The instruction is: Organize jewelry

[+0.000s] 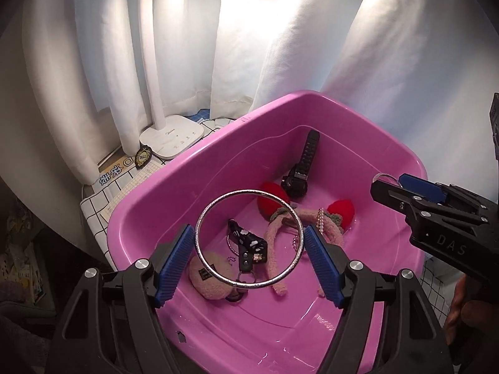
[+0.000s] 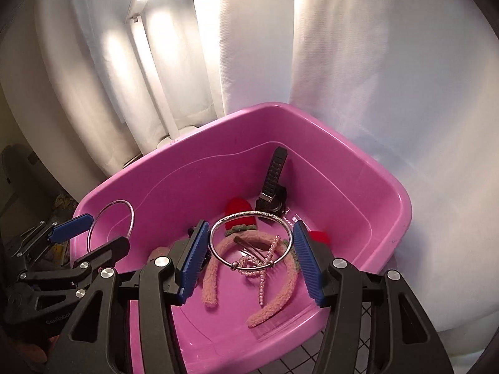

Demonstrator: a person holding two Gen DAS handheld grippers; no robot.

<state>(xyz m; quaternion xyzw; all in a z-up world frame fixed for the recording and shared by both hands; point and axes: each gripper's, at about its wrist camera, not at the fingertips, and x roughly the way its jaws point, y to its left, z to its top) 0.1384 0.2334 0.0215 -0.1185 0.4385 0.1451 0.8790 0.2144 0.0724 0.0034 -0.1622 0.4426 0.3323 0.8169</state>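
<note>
My left gripper is shut on a large silver bangle, held across its width above a pink tub. My right gripper is shut on a second silver bangle over the same tub. Each gripper shows in the other's view, the right one and the left one. In the tub lie a black watch, a pink fuzzy headband with red strawberries, a pearl string, a black strap keychain and a pink plush piece.
A white lamp base stands on a grid-pattern cloth left of the tub. White curtains hang close behind. Dark clutter lies at the far left.
</note>
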